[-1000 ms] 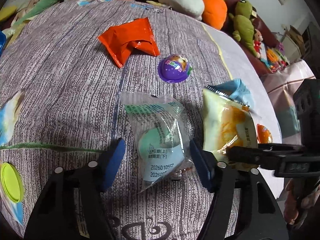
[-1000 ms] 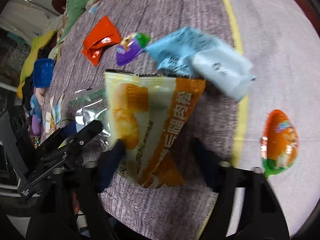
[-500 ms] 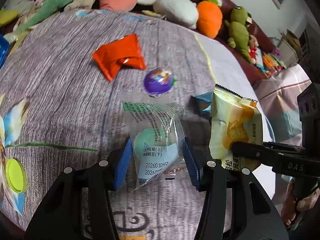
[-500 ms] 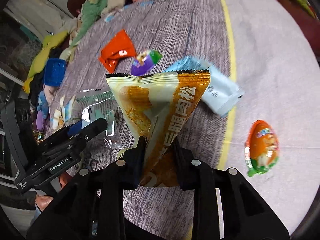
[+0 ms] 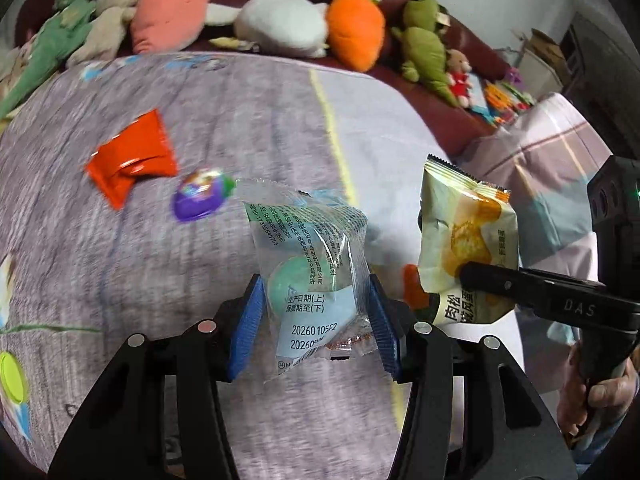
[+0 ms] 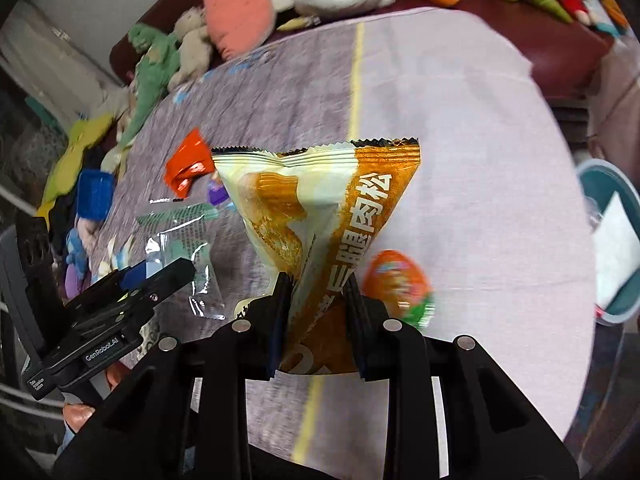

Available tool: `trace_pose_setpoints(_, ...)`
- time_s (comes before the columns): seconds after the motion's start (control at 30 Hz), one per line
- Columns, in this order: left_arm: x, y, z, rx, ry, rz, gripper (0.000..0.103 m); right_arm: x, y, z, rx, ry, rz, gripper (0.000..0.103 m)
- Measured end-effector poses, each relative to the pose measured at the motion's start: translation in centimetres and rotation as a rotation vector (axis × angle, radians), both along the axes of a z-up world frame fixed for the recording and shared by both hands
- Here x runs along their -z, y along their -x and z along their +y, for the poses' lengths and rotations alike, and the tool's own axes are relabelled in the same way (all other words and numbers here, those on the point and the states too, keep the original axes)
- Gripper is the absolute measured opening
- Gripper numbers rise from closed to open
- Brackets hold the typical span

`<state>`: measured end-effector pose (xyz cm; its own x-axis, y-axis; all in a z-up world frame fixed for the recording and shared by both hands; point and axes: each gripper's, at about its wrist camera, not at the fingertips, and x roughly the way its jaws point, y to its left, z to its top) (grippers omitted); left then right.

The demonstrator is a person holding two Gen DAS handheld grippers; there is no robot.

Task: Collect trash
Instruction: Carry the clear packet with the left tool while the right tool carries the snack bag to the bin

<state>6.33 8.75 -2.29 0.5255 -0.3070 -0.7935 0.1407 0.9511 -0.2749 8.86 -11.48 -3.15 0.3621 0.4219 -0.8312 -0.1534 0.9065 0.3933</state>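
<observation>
My left gripper (image 5: pixel 316 316) is shut on a clear wrapper with a green pastry (image 5: pixel 310 268) and holds it above the bed; this wrapper also shows in the right wrist view (image 6: pixel 180 236). My right gripper (image 6: pixel 318 308) is shut on an orange-and-cream snack bag (image 6: pixel 320 208), lifted off the bed; the bag also shows in the left wrist view (image 5: pixel 464 236). On the bed lie a red wrapper (image 5: pixel 132 160), a purple egg-shaped capsule (image 5: pixel 200 198) and an orange egg-shaped capsule (image 6: pixel 398 280).
The grey and pale bedspread (image 5: pixel 240 112) has a yellow stripe. Plush toys (image 5: pixel 280 20) line the far edge. A teal bin (image 6: pixel 612 240) with white paper stands off the bed's right side. A blue cup (image 6: pixel 94 194) sits at the left.
Both grippers closed on their wrappers and lifted them off the bed. The views have pulled up and back, and the light blue packet is now hidden behind the held wrappers.
</observation>
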Motion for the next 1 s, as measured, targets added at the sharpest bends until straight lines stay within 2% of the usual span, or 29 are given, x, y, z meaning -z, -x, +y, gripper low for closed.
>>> trace_pose_setpoints(0.53,-0.4,-1.9,-10.8,0.165,-0.052,0.009,0.052,0.1,1.4,-13.9,0.223,-0.049,-0.025,0.027)
trace_pose_setpoints(1.0,-0.3,-4.7,-23.0,0.336,-0.079,0.03,0.052,0.6,2.8,-27.6,0.464,-0.088,-0.058,0.028)
